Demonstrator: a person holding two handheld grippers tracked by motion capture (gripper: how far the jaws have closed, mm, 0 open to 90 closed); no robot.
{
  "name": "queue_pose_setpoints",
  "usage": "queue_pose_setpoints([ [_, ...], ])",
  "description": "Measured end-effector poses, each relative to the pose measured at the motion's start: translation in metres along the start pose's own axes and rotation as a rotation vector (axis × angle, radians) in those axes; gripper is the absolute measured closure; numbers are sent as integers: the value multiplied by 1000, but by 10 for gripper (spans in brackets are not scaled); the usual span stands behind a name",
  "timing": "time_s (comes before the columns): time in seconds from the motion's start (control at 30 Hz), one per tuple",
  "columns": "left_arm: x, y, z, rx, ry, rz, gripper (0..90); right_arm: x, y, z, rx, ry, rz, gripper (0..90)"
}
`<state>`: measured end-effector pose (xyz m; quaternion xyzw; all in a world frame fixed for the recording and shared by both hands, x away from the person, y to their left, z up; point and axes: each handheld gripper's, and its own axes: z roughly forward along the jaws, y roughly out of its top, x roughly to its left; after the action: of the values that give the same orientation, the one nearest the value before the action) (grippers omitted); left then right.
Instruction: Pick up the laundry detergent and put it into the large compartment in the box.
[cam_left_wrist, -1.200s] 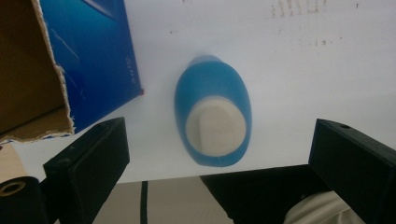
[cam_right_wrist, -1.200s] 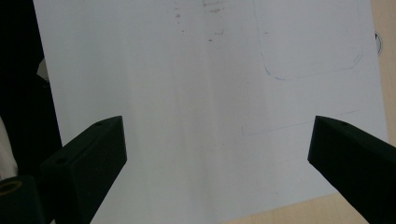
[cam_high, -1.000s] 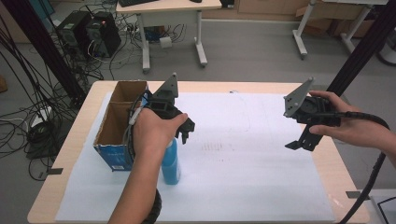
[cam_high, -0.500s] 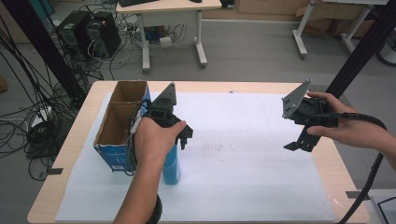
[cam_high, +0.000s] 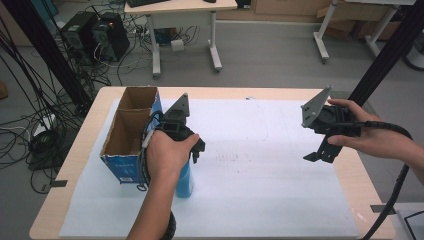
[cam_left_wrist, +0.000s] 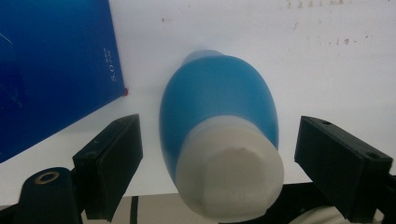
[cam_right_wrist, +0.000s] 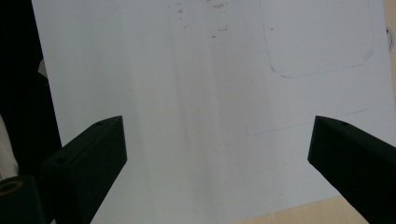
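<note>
Left gripper (cam_left_wrist: 212, 163) hovered over blue bottle (cam_left_wrist: 219, 121), jaws spread wide, 1 either side of white cap (cam_left_wrist: 231, 182), not touching; cardboard box (cam_high: 131, 131) just beside. Right gripper (cam_right_wrist: 219, 172) gaped over bare white sheet (cam_high: 260, 165), well apart

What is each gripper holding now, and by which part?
Nothing. The left gripper is open around the blue bottle's white cap, not touching. The right gripper is open and empty.

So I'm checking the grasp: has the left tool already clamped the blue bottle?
No: the left tool is open around the blue bottle, with white gaps either side.
</note>
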<state>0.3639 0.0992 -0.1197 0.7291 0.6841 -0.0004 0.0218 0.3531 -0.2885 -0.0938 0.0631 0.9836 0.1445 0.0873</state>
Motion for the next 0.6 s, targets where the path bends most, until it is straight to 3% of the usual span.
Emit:
queue_pose_setpoints([
  [0.3,-3,1,8,8,14,7,179,0,0,1,-1,3,-1,47],
  [0.47,-3,-3,8,-20,17,-1,241,0,-1,0,-2,2,0,46],
  [0.6,-5,-4,10,-27,16,19,290,0,0,1,0,3,-2,47],
])
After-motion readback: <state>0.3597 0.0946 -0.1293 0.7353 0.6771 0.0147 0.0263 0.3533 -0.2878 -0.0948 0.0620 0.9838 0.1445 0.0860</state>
